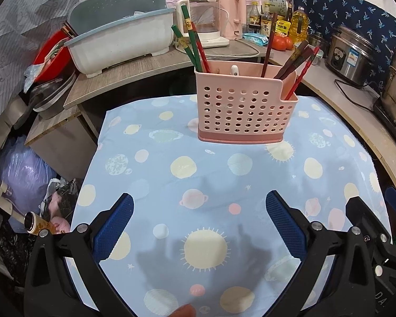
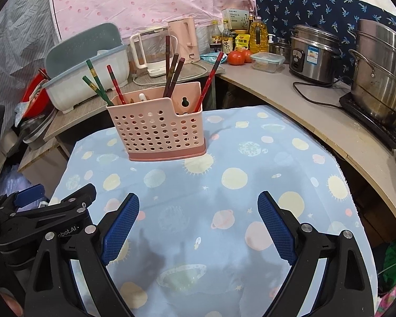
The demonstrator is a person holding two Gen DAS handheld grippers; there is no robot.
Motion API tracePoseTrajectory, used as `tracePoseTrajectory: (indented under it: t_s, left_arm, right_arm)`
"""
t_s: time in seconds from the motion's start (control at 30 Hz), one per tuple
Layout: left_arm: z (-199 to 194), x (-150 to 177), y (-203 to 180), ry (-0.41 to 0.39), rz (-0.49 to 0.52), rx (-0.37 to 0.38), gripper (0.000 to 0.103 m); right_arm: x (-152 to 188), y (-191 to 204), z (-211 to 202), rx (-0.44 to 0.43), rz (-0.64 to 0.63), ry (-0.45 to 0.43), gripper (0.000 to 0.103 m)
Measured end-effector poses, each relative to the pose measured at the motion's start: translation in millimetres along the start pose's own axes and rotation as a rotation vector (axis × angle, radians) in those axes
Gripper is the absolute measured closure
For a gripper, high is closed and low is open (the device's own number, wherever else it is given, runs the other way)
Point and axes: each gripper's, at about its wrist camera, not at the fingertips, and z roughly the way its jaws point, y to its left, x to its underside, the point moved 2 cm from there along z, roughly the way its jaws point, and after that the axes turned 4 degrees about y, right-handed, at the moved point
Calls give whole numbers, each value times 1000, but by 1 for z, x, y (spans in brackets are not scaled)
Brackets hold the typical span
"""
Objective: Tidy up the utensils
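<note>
I see the pink perforated utensil holder (image 1: pixel 244 111) standing upright at the far end of the blue planet-print cloth (image 1: pixel 211 174), with green chopsticks (image 1: pixel 188 45) and a red one leaning at its left end, dark brown chopsticks (image 1: pixel 290 60) toward its right, and a white handle (image 1: pixel 234 70) poking up mid-basket. My left gripper (image 1: pixel 199 224) hangs above the near cloth, fingers spread wide, holding nothing. My right gripper (image 2: pixel 198 222) does likewise, just beside it. Beyond, a dish rack (image 2: pixel 84 79) and rice cooker (image 2: pixel 314 55) sit on the counter.
</note>
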Motion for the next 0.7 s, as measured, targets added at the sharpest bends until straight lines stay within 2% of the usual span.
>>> tracePoseTrajectory:
  t_s: [0.7]
  left_arm:
    - [-1, 2, -2, 9, 16, -29, 7]
  right_arm:
    - [6, -3, -1, 2, 2, 5, 16]
